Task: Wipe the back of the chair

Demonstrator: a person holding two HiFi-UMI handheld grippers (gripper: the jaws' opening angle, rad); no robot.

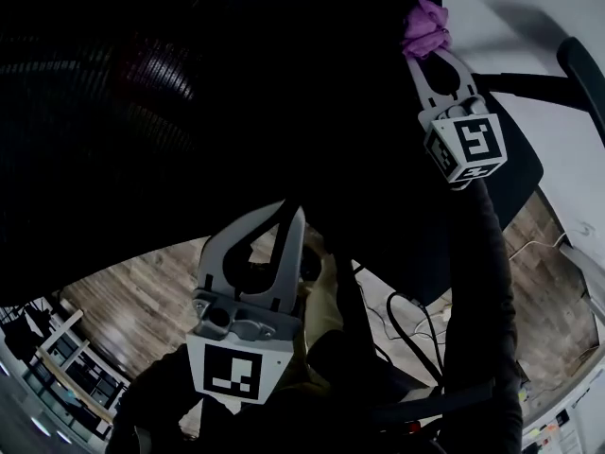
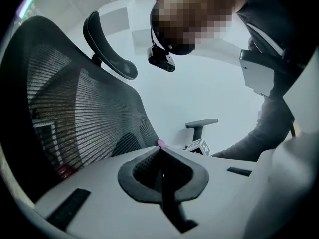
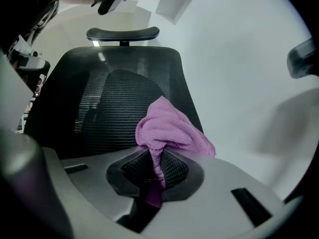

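The chair's black mesh back [image 1: 189, 112] fills the upper left of the head view. My right gripper [image 1: 430, 53] is shut on a purple cloth [image 1: 425, 28] at the back's right edge. In the right gripper view the cloth [image 3: 169, 131] bunches above the jaws of my right gripper [image 3: 154, 156], against the mesh back [image 3: 119, 98] below the headrest [image 3: 123, 33]. My left gripper [image 1: 291, 208] is lower, under the back's bottom edge, shut with nothing in it. In the left gripper view it [image 2: 160, 152] points past the mesh back [image 2: 84, 113], and a bit of cloth [image 2: 162, 144] shows beyond.
An armrest [image 2: 201, 124] stands behind the chair back, and another armrest [image 1: 586, 64] shows at the head view's right edge. Wooden floor [image 1: 123, 301] and loose cables [image 1: 416, 329] lie below. A person's sleeve [image 2: 259, 138] is at the right.
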